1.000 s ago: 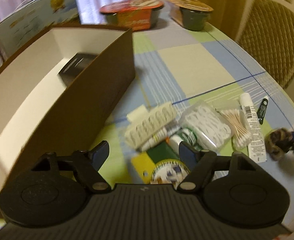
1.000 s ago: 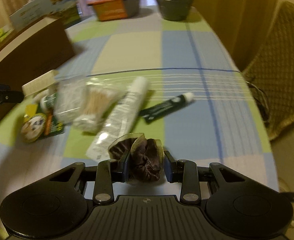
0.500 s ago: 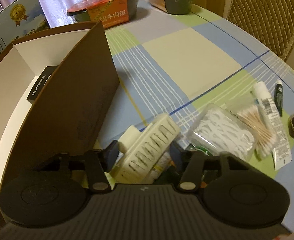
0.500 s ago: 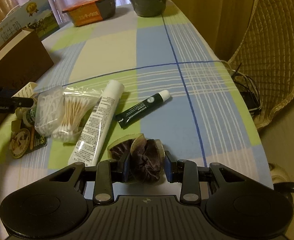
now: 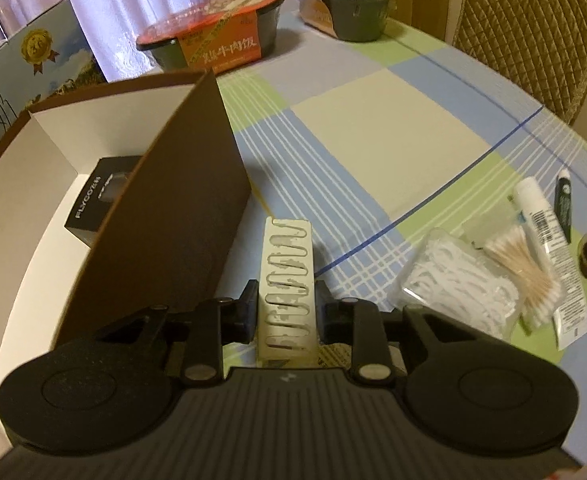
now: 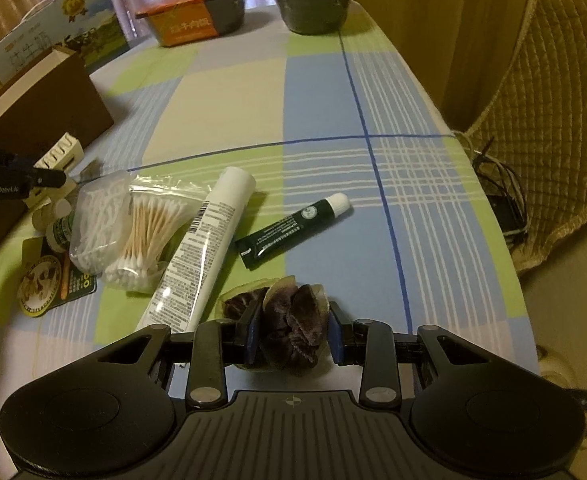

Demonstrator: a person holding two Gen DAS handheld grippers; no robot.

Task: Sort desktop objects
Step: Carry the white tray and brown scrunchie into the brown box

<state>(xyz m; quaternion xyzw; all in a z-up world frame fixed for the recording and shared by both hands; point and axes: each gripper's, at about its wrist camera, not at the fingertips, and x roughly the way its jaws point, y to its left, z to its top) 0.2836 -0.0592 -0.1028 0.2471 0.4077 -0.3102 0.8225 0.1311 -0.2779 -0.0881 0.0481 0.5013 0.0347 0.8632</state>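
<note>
Left wrist view shows the left claw [image 5: 286,314] pinching a slotted white case [image 5: 287,280] beside the brown box [image 5: 165,216] (likely its destination), while the right claw [image 6: 293,330] pinches a dark scrunchie [image 6: 293,320].

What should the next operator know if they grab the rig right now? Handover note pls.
Left claw: shut on the cream slotted case, beside the brown box.
Right claw: shut on the dark scrunchie, low over the table.
Done: a black box already sits inside the brown box.
Left on the table: floss picks, cotton swabs, white tube, green tube, a small bottle and a round-label packet, plus both held items.
</note>
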